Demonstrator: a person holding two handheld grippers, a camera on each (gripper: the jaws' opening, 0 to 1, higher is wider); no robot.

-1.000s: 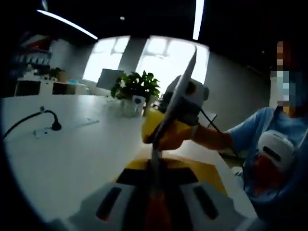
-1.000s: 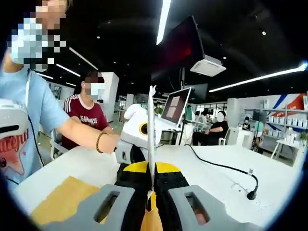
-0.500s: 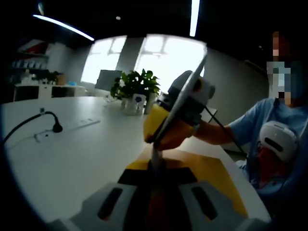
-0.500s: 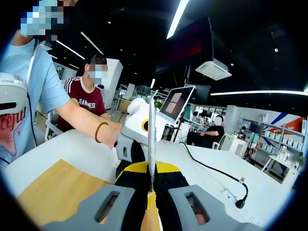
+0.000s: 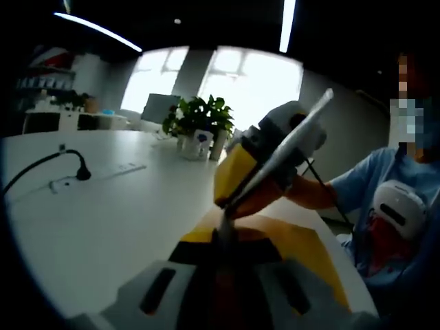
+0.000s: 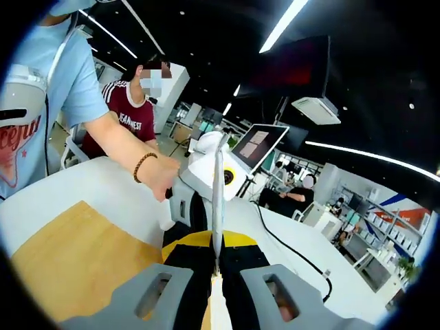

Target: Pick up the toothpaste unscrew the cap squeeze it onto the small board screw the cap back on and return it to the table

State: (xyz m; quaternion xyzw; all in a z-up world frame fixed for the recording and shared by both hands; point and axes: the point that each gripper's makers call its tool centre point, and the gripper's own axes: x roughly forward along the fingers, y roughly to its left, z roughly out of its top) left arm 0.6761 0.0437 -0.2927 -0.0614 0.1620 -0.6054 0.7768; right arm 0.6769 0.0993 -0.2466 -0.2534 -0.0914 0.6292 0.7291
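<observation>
A white toothpaste tube (image 5: 275,161) shows edge-on as a thin flat strip, rising up and to the right from between my left gripper's (image 5: 221,237) jaws, which are shut on its lower end. Behind the strip is my right gripper (image 5: 278,148), held by a yellow-gloved hand (image 5: 240,182). In the right gripper view the tube (image 6: 218,199) stands almost upright out of my right gripper (image 6: 215,265), also shut on it. Just beyond is the left gripper (image 6: 206,182), held in a hand. The small wooden board (image 6: 75,258) lies on the table below; (image 5: 302,247) marks the board too.
On the white table (image 5: 103,220) lie a black cable with a gooseneck stub (image 5: 41,165) and a power strip (image 5: 96,172), with a potted plant (image 5: 196,120) farther back. A person in a blue shirt (image 5: 385,199) holds the grippers. Behind are a seated person (image 6: 130,117) and a monitor (image 6: 258,144).
The tube has tilted further to the right in the left gripper view. The right gripper view has swung, so more of the wooden board shows. Both grippers stay shut on the tube.
</observation>
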